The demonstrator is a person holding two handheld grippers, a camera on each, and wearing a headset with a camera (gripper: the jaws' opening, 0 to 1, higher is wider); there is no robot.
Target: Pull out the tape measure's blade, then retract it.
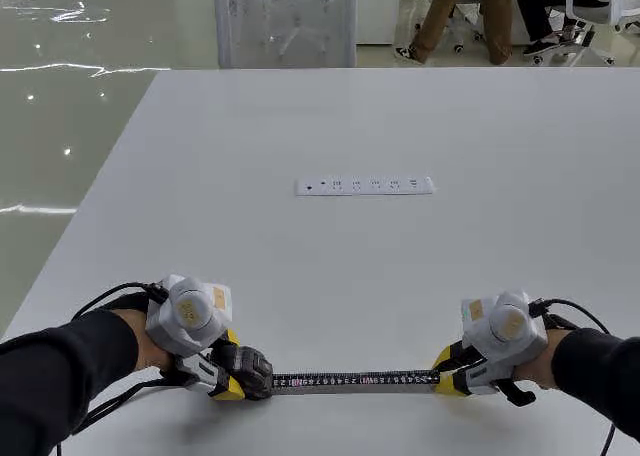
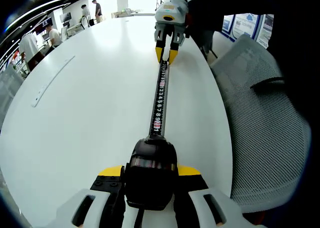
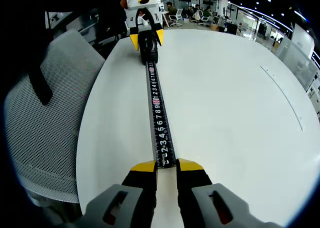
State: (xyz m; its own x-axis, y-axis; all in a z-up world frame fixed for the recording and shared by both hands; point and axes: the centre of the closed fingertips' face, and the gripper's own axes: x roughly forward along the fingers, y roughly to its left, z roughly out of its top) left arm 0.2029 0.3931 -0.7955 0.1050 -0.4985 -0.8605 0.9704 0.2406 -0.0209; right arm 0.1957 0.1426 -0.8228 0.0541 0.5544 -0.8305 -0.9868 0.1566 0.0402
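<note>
A black tape measure case (image 1: 254, 370) lies near the table's front edge, and my left gripper (image 1: 238, 368) is shut on it. Its blade (image 1: 355, 380) runs out flat to the right across the white table (image 1: 330, 266). My right gripper (image 1: 443, 374) is shut on the blade's tip. In the left gripper view the case (image 2: 150, 160) sits between the yellow-tipped jaws of the left gripper (image 2: 150, 171), and the blade (image 2: 160, 100) stretches away to the right gripper (image 2: 167, 52). In the right gripper view the right gripper (image 3: 166, 166) pinches the end of the blade (image 3: 157, 113), which leads to the left gripper (image 3: 146, 39).
A white power strip (image 1: 365, 186) lies flat in the middle of the table. A grey mesh chair (image 2: 265, 138) stands just off the table's near edge. Office chairs and seated people are beyond the far edge.
</note>
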